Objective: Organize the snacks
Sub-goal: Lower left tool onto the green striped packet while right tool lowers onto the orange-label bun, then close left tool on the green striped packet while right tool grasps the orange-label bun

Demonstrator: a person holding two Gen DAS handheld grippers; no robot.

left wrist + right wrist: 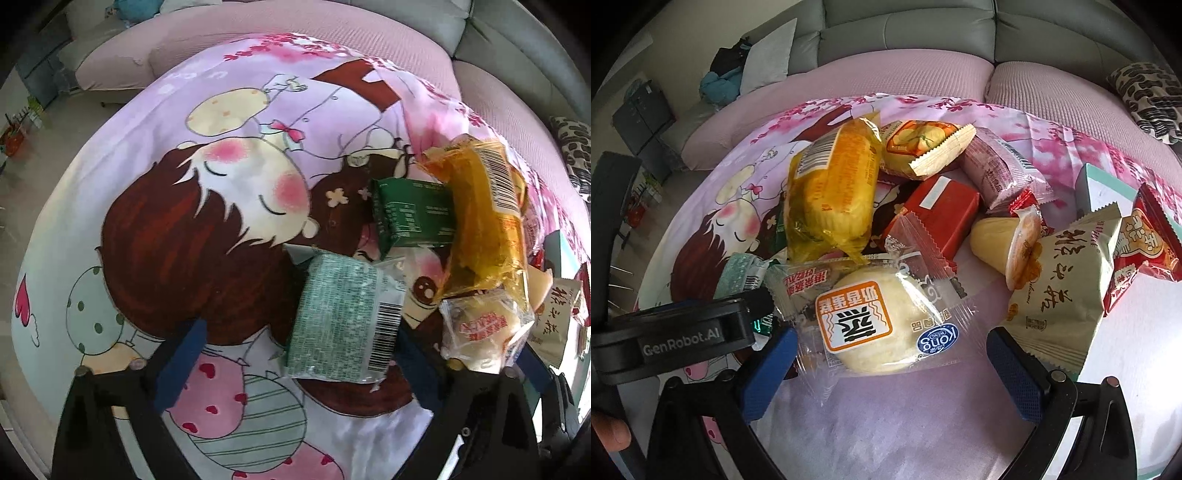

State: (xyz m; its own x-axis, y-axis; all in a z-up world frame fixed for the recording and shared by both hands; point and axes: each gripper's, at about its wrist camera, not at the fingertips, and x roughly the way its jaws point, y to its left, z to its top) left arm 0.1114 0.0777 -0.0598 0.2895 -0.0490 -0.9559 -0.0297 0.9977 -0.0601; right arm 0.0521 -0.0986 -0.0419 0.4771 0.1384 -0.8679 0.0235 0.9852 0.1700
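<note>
A pile of snacks lies on a cartoon-print cloth [207,229]. In the left wrist view my left gripper [299,354] is open, its blue pads on either side of a pale green packet [343,317]. Beyond it lie a dark green box [413,214] and a yellow bag [484,218]. In the right wrist view my right gripper [892,363] is open around a clear-wrapped white bun [875,321]. The yellow bag [831,192], a red box [942,210], a purple packet [1001,170], a jelly cup [1008,243] and a cream packet [1060,280] lie beyond.
The cloth covers a pink cushioned seat [886,74] with a grey sofa back [908,33] behind. A patterned pillow [1148,99] lies at the right. A teal box [1100,188] and a red packet [1141,243] lie at the pile's right. The left gripper body [676,336] shows beside the bun.
</note>
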